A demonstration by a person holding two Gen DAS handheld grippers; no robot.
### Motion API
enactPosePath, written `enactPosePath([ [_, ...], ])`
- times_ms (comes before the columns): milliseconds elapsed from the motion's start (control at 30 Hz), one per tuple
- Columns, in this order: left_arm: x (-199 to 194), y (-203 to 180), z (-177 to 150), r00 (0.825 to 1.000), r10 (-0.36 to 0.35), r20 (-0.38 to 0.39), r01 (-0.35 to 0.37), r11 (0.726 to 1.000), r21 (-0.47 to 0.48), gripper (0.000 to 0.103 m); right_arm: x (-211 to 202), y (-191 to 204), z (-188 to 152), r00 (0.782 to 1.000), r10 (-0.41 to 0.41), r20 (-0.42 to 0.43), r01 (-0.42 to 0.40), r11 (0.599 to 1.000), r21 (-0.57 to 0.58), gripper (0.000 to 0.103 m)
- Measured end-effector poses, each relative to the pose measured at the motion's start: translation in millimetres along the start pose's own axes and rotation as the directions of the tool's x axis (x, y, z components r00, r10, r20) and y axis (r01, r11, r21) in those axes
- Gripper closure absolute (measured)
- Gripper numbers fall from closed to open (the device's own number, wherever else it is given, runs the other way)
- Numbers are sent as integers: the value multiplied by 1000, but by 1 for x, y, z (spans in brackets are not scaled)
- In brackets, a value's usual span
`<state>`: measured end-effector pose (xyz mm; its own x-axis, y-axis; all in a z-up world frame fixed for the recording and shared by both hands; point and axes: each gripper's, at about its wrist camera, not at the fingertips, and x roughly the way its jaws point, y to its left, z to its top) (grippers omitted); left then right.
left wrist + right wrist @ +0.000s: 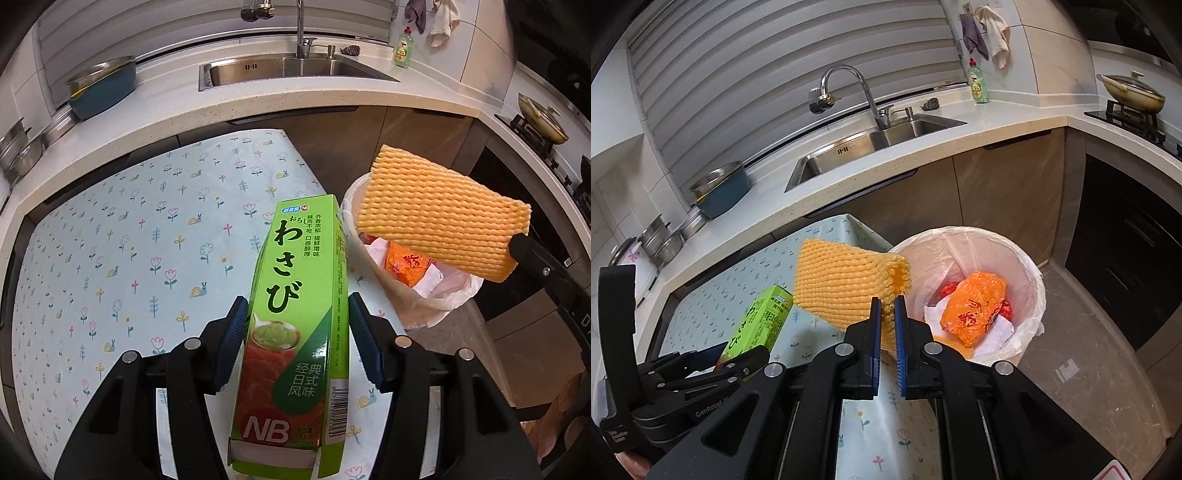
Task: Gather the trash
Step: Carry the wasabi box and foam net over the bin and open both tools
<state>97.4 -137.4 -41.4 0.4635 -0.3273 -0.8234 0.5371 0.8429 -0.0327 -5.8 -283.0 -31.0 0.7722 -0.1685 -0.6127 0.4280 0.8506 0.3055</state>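
My left gripper (297, 306) is shut on a green wasabi box (303, 295) and holds it above the flowered table (129, 240). The box also shows in the right wrist view (761, 321). My right gripper (887, 301) is shut on an orange foam fruit net (846, 284), held in the air just left of the bin rim. The net also shows in the left wrist view (439, 214), over the bin. The white bin (1030, 280) with a plastic liner stands on the floor beside the table and holds an orange bag (975, 306), white tissue and red scraps.
A counter with a steel sink (864, 144) and tap runs behind the table. A blue basin (720, 192) and steel pots sit on the counter at left. A dish soap bottle (978, 83) stands at the back, a pan on the stove (1132, 94) at right.
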Motion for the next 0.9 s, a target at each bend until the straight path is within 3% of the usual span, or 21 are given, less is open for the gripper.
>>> enactPosePath([
  [533, 14, -57, 28, 998, -55, 12, 53, 994, 92, 50, 3, -73, 29, 989, -138, 46, 134, 988, 75, 96],
  [900, 23, -62, 37, 999, -51, 16, 49, 993, 104, 50, 43, -78, 38, 991, -130, -3, 130, 990, 57, 90],
])
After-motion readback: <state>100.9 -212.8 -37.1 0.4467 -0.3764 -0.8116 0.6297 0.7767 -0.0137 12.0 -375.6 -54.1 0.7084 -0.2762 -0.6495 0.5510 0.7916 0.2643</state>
